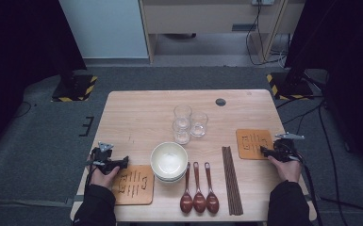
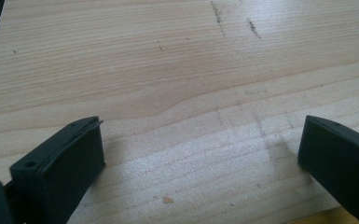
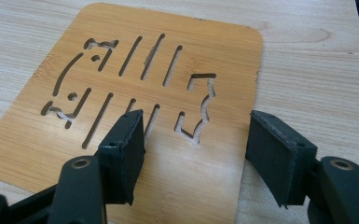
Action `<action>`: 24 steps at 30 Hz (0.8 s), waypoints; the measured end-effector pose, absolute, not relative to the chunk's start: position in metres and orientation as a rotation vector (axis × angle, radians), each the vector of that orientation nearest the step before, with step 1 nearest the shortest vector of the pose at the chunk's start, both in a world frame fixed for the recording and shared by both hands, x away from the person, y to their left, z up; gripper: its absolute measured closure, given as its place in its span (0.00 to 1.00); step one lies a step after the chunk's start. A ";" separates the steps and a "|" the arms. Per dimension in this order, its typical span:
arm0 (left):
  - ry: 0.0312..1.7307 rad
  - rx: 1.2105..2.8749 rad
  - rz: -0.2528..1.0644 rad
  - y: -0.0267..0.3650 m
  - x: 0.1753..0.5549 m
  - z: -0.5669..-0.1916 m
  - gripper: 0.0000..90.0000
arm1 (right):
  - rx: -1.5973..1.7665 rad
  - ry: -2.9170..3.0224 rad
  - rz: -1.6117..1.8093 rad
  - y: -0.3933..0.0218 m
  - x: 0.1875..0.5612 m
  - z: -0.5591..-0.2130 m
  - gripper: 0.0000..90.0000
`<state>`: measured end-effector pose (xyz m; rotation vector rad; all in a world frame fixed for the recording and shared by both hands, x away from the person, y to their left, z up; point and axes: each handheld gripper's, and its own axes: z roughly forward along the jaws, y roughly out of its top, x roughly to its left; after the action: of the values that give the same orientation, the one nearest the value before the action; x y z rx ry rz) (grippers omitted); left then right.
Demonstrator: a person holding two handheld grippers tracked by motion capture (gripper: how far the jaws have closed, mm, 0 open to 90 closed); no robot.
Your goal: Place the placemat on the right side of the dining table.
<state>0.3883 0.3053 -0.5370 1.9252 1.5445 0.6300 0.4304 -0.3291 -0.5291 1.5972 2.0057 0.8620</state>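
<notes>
From above, the right gripper (image 1: 265, 151) rests on the far-right bamboo trivet (image 1: 253, 143) while the left gripper (image 2: 200, 149) gapes over bare table (image 2: 168, 70); close up, parted jaws straddling the trivet's edge risk merely pushing the thin board away.

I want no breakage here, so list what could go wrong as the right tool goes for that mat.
1. The mat lies flat on the table; the open right tool may slide over it rather than catch its edge.
2. A pushed mat could knock the chopsticks beside it.
3. A wide sweep might reach the glasses.
</notes>
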 end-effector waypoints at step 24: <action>1.544 1.925 0.630 0.305 0.388 -0.537 0.00 | 1.640 1.944 0.835 -0.314 0.428 -0.533 0.21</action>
<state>0.3882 0.3053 -0.5370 1.9250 1.5444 0.6299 0.4281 -0.3141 -0.5330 1.6400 1.9441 0.8352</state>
